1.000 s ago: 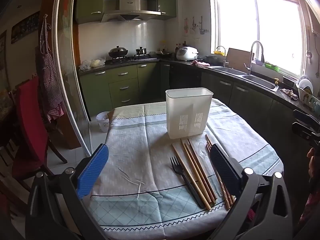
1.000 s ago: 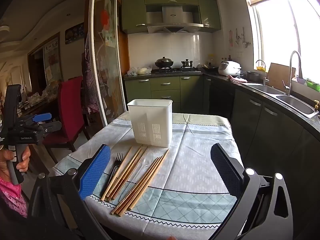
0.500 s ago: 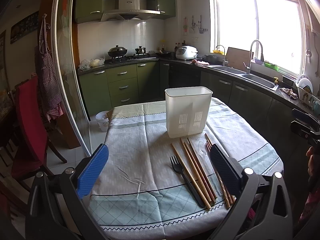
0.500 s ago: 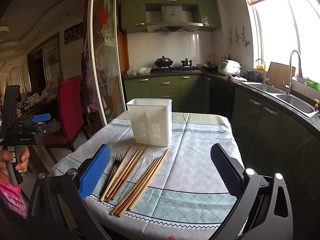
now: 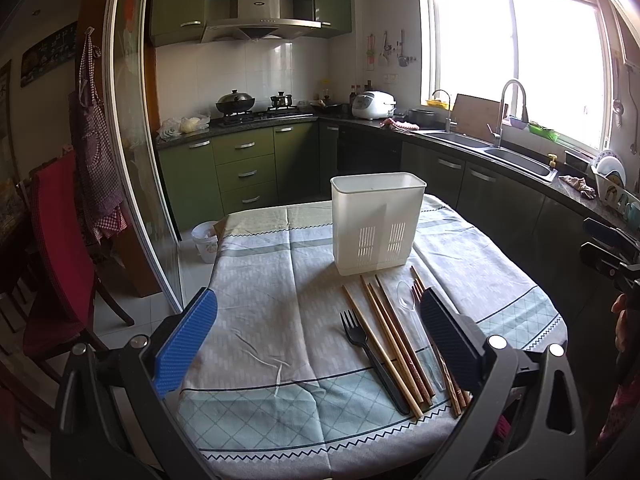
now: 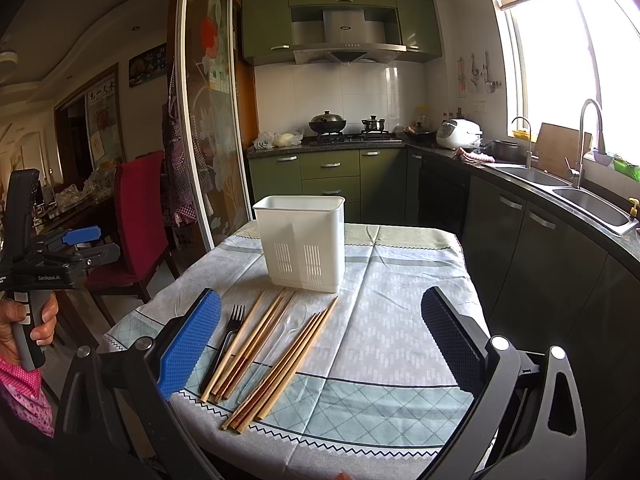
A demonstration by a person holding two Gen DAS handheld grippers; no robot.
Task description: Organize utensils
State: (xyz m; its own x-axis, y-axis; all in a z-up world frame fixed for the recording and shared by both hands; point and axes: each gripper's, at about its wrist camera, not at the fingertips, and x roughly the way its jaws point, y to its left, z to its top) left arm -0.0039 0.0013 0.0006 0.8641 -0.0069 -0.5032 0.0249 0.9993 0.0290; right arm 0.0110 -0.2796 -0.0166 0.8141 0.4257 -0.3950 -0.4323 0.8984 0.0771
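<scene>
A white slotted utensil holder (image 5: 377, 222) stands upright mid-table; it also shows in the right wrist view (image 6: 302, 242). In front of it lie a black fork (image 5: 370, 354), several wooden chopsticks (image 5: 390, 340) and a clear plastic spoon (image 5: 416, 324). In the right wrist view the fork (image 6: 224, 344), chopsticks (image 6: 280, 354) and spoon (image 6: 280, 334) lie the same way. My left gripper (image 5: 316, 340) is open and empty above the near table edge. My right gripper (image 6: 320, 340) is open and empty, with the utensils near its left finger.
The table (image 5: 256, 288) has a checked cloth. A red chair (image 5: 56, 248) and a glass sliding door (image 5: 132, 152) stand to the left. Green cabinets, stove and sink (image 5: 516, 158) line the back and right. A small bin (image 5: 205, 240) sits on the floor.
Both views have shifted only slightly; the grippers stay open and the utensils have not moved.
</scene>
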